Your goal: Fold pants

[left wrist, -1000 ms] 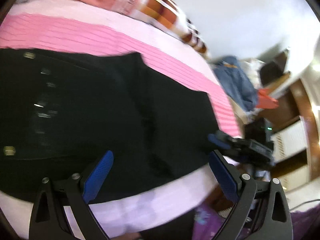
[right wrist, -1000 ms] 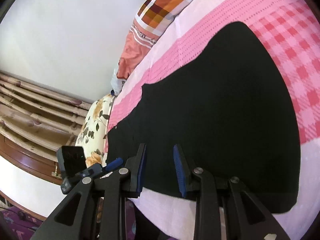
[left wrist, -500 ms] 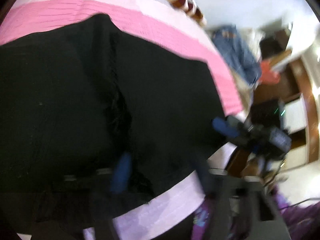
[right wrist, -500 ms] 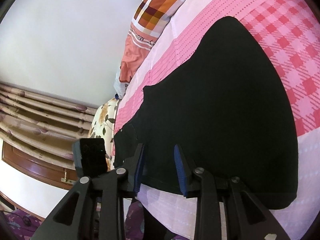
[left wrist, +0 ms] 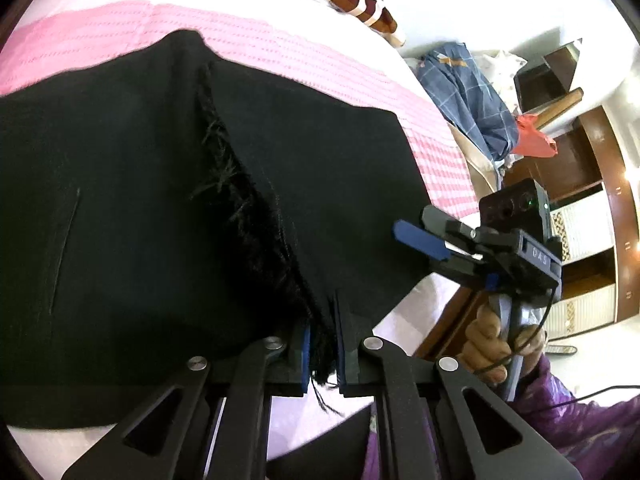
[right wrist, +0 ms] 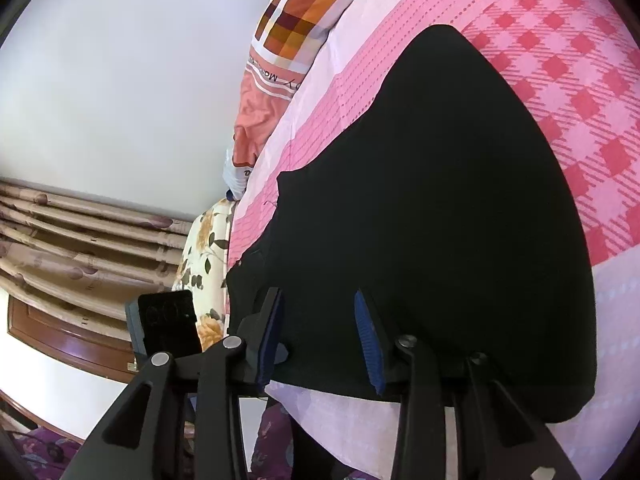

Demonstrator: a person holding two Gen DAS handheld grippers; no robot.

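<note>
Black pants [left wrist: 140, 220] lie spread on a pink checked bedsheet [left wrist: 280, 40]. A frayed leg edge [left wrist: 240, 184] runs down their middle toward me. My left gripper [left wrist: 322, 354] is shut on the near end of that frayed edge, with loose threads hanging between the pads. In the right wrist view the pants [right wrist: 440, 200] fill the centre. My right gripper [right wrist: 322, 340] is over their near hem, its jaws opening, with fabric below the gap and the pads not pressing on it. A hand [left wrist: 490, 340] holds the right gripper [left wrist: 424, 228] at the pants' right corner.
Patchwork pillows [right wrist: 296, 20] lie at the head of the bed. A blue checked cloth [left wrist: 468, 96] is heaped beyond the bed by a wooden cupboard [left wrist: 580, 200]. A floral pillow [right wrist: 208, 248] and curtains [right wrist: 80, 232] are to the left. The bed's near edge [right wrist: 340, 412] is just below the grippers.
My left gripper moved forward onto the frayed edge and went from wide open to shut on it. The right gripper's jaws widened a little, and it stayed in place.
</note>
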